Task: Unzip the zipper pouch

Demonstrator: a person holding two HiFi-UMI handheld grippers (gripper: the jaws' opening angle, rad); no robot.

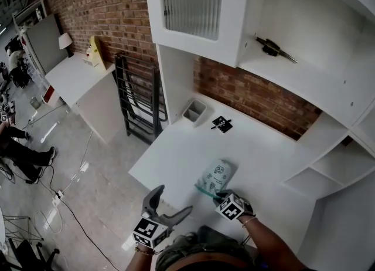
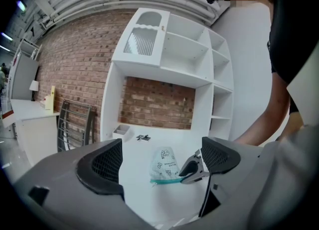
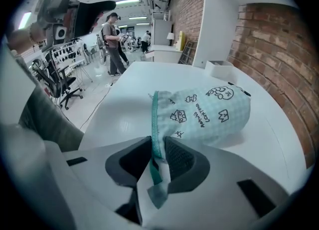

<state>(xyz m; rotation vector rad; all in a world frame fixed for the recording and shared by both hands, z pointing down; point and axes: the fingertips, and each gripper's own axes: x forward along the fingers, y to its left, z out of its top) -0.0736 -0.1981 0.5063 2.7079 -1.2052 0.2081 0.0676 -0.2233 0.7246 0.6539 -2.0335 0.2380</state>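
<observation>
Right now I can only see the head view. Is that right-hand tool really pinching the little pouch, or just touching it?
Observer: Pinching. The right gripper view shows the right gripper with its fingers closed on the pouch along its teal zipper edge.
Operator: And the left tool?
Observer: The left gripper view shows the left gripper with its fingers wide apart and nothing between them. The pouch lies farther ahead on the table.
Operator: Anything sticking out of the grip?
Observer: Yes, a teal tab pokes past the right fingers toward the camera.
</observation>
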